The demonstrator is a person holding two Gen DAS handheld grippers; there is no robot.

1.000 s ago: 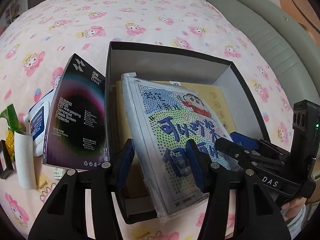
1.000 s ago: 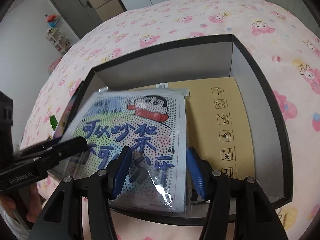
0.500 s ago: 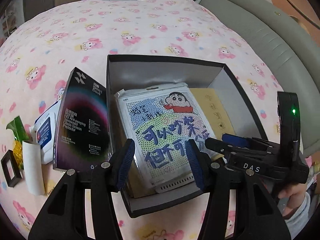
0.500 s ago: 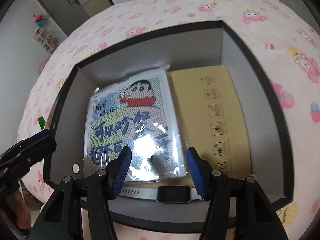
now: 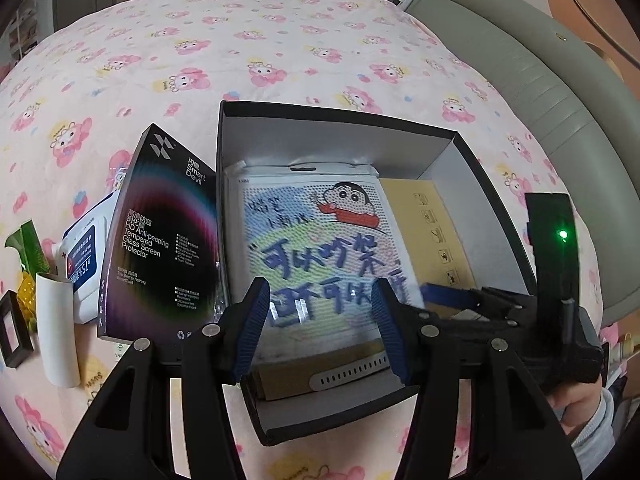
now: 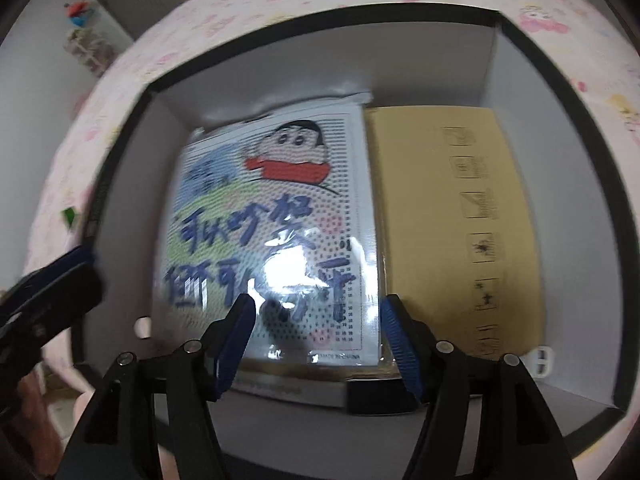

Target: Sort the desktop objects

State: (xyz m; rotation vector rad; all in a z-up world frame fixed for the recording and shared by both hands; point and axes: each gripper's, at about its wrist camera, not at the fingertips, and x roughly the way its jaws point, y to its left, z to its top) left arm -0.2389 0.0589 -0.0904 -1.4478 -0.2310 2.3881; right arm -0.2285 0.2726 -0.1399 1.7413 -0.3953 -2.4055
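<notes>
Across a bed, a pale pink sheet (image 5: 248,60) printed with small cartoon figures is spread, with a padded grey-green headboard (image 5: 532,84) curving along one side and a grey door seen in a far corner from the right wrist view. On the sheet sits a rigid black box (image 5: 224,132) with pale grey inner walls. Inside it, a flat cartoon-printed kit (image 5: 316,244) sealed in glossy, glare-catching plastic is laid on the left, just beside a flat brown cardboard packet (image 5: 430,220) printed with handling symbols; a white perforated watch strap (image 5: 352,370) is seen at the box's near end. Propped against the box's outer left wall is a dark, glossy screen protector box (image 5: 160,240), and beyond it a pack of wipes (image 5: 82,256), a white paper tube (image 5: 58,328) and a small black frame (image 5: 14,330) lie on the sheet. The left gripper (image 5: 318,328) is held about half open above the near end of the box, with nothing gripped. The jaws of the right gripper (image 6: 318,344) are opening, and the kit's near edge is seen between them, unpressed. A second ago the kit was tilted up out of the box; now it is lying flat inside.
</notes>
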